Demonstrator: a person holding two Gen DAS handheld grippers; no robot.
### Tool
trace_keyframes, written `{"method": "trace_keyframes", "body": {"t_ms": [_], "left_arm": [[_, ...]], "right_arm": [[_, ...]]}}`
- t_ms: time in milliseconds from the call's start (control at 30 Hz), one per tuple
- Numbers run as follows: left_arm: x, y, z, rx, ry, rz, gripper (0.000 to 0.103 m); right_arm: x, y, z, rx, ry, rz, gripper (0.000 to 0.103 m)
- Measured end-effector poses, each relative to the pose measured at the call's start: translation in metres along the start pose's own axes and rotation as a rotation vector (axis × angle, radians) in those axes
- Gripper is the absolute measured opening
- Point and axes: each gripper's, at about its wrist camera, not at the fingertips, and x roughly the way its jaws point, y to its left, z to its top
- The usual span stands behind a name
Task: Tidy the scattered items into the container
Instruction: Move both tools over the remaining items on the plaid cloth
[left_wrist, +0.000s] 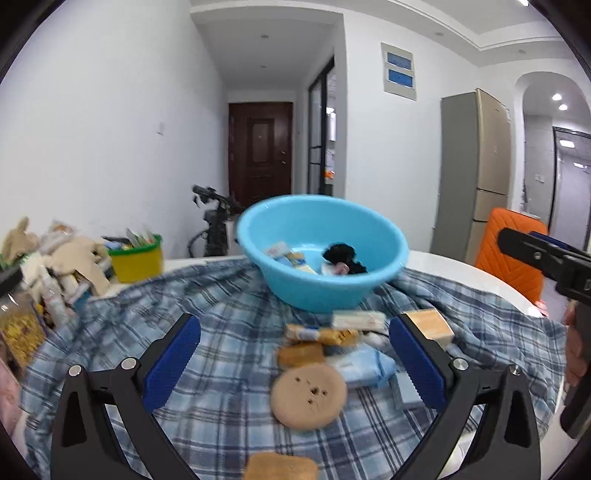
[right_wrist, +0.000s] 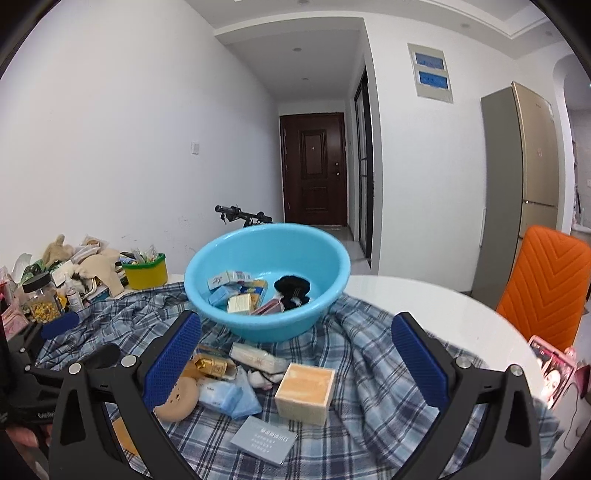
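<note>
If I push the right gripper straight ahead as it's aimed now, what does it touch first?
Most likely the tan box lying on the plaid cloth, between the open right gripper jaws. Beyond it sits the blue basin. Depth is uncertain in the fisheye view.

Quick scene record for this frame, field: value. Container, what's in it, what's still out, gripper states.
container: blue basin on plaid cloth
in basin: small boxes, black fuzzy item
still out: round beige sponge, tan cube box, blue tissue pack, grey card
left gripper: open, empty, over the sponge
right gripper: open, empty, over the cube box
</note>
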Motion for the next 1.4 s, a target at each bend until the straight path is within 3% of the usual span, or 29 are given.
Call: {"method": "trace_keyframes", "body": {"t_ms": [300, 533, 767, 1267, 1400], "left_arm": [[0.006, -0.009, -0.020, 0.024, -0.013, -0.006, 0.103], [0.001, -0.006, -0.030, -0.019, -0.047, -0.020, 0.103], [0.007, 0.000, -0.042, -0.048, -0.036, -0.016, 0.103], [0.006, 0.005, -0.047, -0.049, -0.087, -0.041, 0.103], [0.007, -0.001, -0.046, -0.026, -0.086, 0.017, 0.103]], "right_arm": [[0.009, -0.004, -0.039, 0.030, 0.005, 0.056, 0.102], [0.009, -0.002, -0.056, -0.002, -0.007, 0.027, 0.103], [0.002, 0.005, -0.069, -0.088, -0.106, 0.018, 0.102], [0.012, 0.006, -0.081, -0.076, -0.105, 0.021, 0.102], [0.022, 0.001, -0.082, -0.057, -0.044, 0.003, 0.103]]}}
